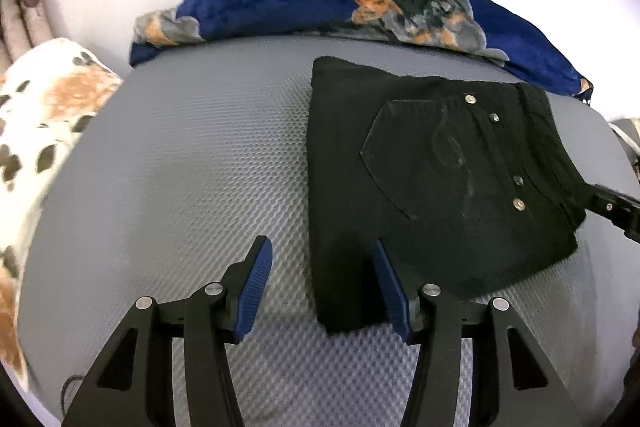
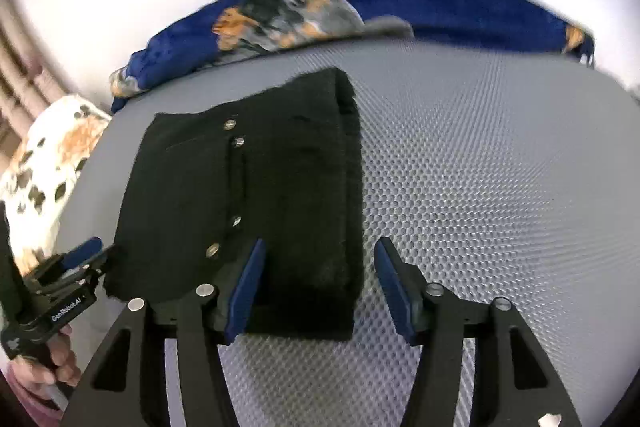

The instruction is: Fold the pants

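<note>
One pair of black pants (image 1: pixel 436 179) is recorded, folded into a compact stack and laid flat on a grey textured mattress (image 1: pixel 180 167). Four metal rivets are counted along the upper layer, beside one stitched back pocket. One blue patterned blanket (image 1: pixel 320 7) is bunched along the far edge of the mattress, and one white spotted pillow (image 1: pixel 36 131) is seen at the left.

Two grippers are listed. The left gripper (image 1: pixel 324 287) is held with its fingers (image 1: pixel 256 291) spread wide; the near left corner of the pants is seen between them, apparently ungripped. The right gripper (image 2: pixel 320 287) is likewise held agape, its fingers (image 2: pixel 246 291) set either side of the thick folded edge nearest the camera, nothing being clamped.
</note>
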Available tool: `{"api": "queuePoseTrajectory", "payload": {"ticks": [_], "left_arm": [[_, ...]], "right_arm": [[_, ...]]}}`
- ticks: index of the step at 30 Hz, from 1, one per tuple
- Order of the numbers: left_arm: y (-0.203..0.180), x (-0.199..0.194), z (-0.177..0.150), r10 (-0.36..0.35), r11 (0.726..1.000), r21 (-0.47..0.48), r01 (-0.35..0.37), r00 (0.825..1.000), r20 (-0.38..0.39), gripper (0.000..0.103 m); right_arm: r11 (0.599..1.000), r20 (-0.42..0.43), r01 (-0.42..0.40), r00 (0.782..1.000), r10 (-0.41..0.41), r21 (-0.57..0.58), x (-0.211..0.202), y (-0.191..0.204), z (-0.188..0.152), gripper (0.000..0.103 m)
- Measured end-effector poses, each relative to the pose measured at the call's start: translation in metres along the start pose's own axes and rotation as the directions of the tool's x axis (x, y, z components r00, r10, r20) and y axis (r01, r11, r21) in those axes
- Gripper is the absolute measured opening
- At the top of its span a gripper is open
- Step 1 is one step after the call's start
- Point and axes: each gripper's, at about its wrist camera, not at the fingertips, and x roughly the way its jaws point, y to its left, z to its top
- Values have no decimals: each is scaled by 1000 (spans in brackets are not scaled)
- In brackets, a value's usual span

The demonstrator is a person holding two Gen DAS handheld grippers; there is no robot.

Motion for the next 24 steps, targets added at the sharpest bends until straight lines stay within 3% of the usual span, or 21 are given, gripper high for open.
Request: {"api": "queuePoseTrajectory", "payload": {"ticks": [8,18,24], "left_arm": [[-3,-38,-30,31,999,-21,-30,999,15,54],[2,-76,-59,66,997,-54,-63,996,53,54],[2,-87,-69,76,996,-60,-73,995,64,54]], "right_arm": [[995,95,56,994,-48,-80,-48,42,-28,73],[998,138,45,990,-38,-51,-77,64,-58,84],[998,122,40,992,-35,-37,-80,71,-72,86]]}}
